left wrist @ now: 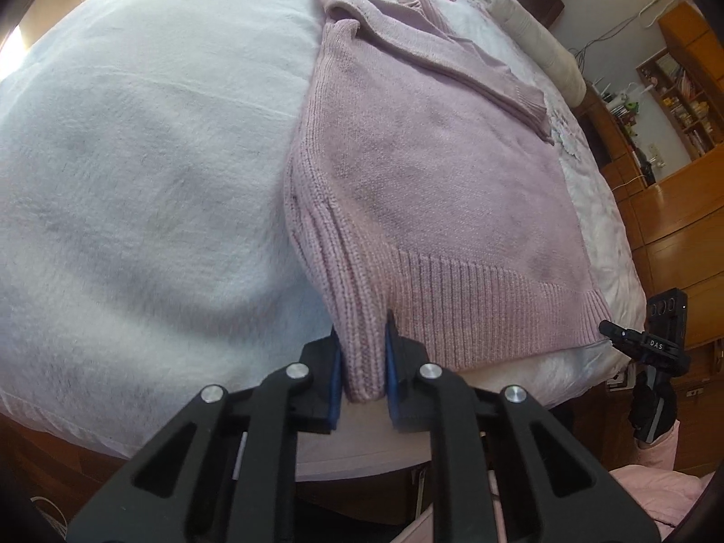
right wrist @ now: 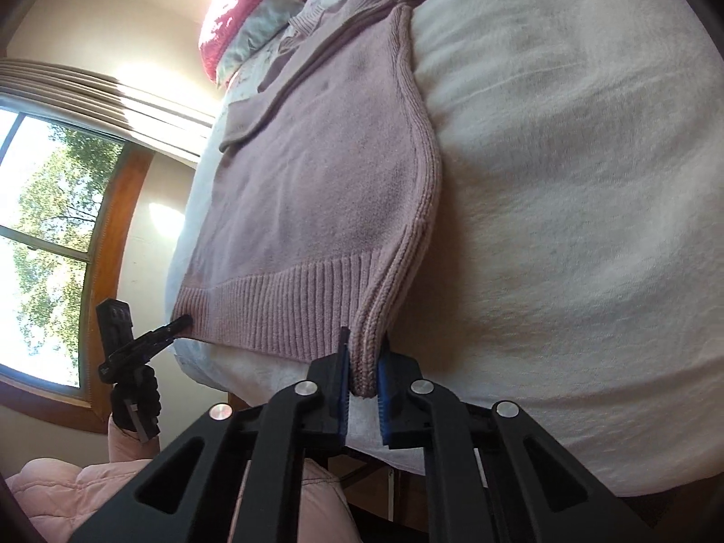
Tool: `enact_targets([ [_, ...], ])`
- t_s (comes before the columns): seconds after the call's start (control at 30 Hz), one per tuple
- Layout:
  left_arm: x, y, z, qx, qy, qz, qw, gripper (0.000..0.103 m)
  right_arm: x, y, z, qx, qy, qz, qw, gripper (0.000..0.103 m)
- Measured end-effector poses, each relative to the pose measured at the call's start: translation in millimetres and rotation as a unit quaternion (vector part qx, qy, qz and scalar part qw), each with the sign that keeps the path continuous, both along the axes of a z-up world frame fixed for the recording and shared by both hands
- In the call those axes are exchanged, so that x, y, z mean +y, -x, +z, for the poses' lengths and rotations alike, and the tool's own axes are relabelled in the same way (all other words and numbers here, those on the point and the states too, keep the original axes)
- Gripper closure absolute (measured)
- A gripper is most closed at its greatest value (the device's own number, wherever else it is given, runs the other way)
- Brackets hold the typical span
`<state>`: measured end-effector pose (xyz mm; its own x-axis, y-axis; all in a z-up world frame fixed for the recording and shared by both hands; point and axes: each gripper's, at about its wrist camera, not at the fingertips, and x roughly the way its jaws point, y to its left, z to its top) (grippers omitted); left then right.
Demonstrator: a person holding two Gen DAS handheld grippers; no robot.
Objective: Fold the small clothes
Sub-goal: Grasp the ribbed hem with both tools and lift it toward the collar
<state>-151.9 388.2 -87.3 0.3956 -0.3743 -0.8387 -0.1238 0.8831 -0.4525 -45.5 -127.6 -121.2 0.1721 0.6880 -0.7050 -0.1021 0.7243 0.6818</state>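
A pale pink knit sweater (left wrist: 430, 158) lies flat on the bed with one sleeve (left wrist: 475, 68) folded across its body. My left gripper (left wrist: 362, 362) is shut on the ribbed hem corner nearest it, and the knit bunches up between the blue pads. In the right wrist view the sweater (right wrist: 316, 181) runs away from the camera, its other hem corner pinched in my shut right gripper (right wrist: 364, 362). Each view shows the other gripper at the far hem corner: the right gripper (left wrist: 608, 328) and the left gripper (right wrist: 181, 321), each held by a black-gloved hand.
A fluffy white blanket (left wrist: 135, 158) covers the bed beside the sweater. A bright pink cushion (right wrist: 253, 4) and pillows lie at the head end. Wooden cabinets and shelves (left wrist: 678, 104) stand along one side, a window (right wrist: 45, 235) on the other. The person's pink quilted garment (right wrist: 68, 497) is below.
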Motion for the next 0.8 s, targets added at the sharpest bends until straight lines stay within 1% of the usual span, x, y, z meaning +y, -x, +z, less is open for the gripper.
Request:
enact_targets([
  [0.07, 1.6, -4.7, 15.6, -0.019, 0.01, 0.002, 0.9998, 0.09, -2.6, -7.4, 17.3, -0.016, -0.02, -0.002, 1.0, 0.093],
  [0.17, 1.8, -19.6, 38.3, -0.048, -0.002, -0.001, 0.9989, 0.09, -3.8, -25.6, 43.4, -0.038, -0.03, -0.003, 0.999, 0.093],
  [0.27, 4.1, -41.7, 52.9, -0.065, -0.01, 0.001, 0.9979, 0.09, -5.2, -50.7, 64.4, -0.059, -0.018, -0.004, 0.998, 0.093],
  [0.37, 8.7, -68.2, 59.3, -0.077, -0.012, 0.006, 0.997, 0.09, -5.1, -80.9, 72.5, -0.063, -0.011, -0.009, 0.998, 0.093],
  [0.47, 16.8, -98.0, 57.0, -0.076, -0.003, 0.018, 0.9969, 0.09, -2.0, -113.5, 68.9, -0.053, -0.006, -0.016, 0.998, 0.093],
  [0.53, 19.8, -119.2, 51.6, -0.071, -0.004, 0.024, 0.9972, 0.09, -3.2, -134.6, 63.3, -0.044, -0.007, -0.019, 0.999, 0.093],
  [0.7, 31.1, -166.3, 26.2, -0.042, 0.0, 0.039, 0.9983, 0.09, -3.3, -184.1, 40.6, -0.018, -0.004, -0.028, 0.999, 0.093],
  [0.8, 36.6, -187.1, 8.7, -0.023, 0.006, 0.049, 0.9985, 0.089, 0.0, -207.4, 24.1, 0.0, 0.0, -0.031, 1.0, 0.093],
])
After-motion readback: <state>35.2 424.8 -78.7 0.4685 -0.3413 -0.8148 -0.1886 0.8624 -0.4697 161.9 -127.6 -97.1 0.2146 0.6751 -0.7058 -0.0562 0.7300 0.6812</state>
